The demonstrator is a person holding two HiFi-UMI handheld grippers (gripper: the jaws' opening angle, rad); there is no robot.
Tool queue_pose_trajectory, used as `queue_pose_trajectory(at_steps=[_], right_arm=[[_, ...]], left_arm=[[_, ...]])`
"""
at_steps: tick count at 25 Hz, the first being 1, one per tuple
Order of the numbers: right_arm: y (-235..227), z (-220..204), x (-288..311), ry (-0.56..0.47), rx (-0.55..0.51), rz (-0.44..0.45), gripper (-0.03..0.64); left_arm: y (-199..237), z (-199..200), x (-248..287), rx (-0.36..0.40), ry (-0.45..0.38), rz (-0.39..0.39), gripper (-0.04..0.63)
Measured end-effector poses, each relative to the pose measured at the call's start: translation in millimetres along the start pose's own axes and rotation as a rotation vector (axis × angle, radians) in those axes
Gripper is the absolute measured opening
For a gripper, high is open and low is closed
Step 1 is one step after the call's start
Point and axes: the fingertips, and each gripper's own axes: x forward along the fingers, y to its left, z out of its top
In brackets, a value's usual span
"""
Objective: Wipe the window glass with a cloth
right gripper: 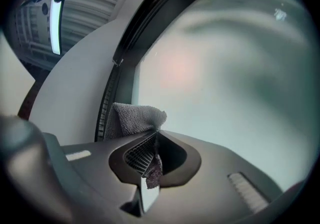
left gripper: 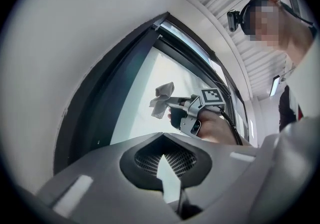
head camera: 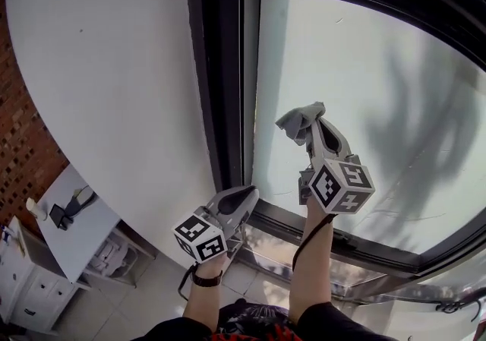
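Your right tongs [head camera: 311, 125] are clamped tight on the grey cloth [head camera: 292, 123]. In the right gripper view a fold is pinched btwn the jaws, w/ the rest of the cloth [right gripper: 137, 118] bunched up past the tips. The cloth is held up at the window glass [head camera: 364, 89], near the pane's left edge and just beside the dark frame [head camera: 220, 66]. Can't tell if it's actually touching the glass.

Your left tongs [head camera: 249, 197] are closed w/ nothing in them; in the left gripper view the jaws meet at the tip, empty. They sit lower and to the left of the right tongs, over the frame's bottom corner and well apart from the cloth. The left gripper view looks across at the right tongs [left gripper: 170, 102], w/ the cloth [left gripper: 162, 99] sticking out front against the bright pane.

White wall [head camera: 114, 66] runs left of the frame. There's a watch [head camera: 206, 279] on your left wrist. A white bench [head camera: 76, 237] shows far below at lower left, w/ small items on it too small to ID.
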Motion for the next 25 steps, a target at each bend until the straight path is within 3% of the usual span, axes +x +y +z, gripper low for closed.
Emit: queue_pose_trajectory(at_steps=[15,22,25], right_arm=[[-139,55,-154,-0.103,-0.112,-0.317,0.017],[-241,96,-272,-0.15,-0.142,-0.596,0.017],[-286,108,-328,-0.205,-0.116,-0.72,0.017]], left_arm=[[-106,-54,129,-0.078,0.092,-0.374,0.003],[-174,-78,179,-0.089,0.136,-0.534,0.003],[-193,-81,191,-0.079,0.141,-0.565,0.003]])
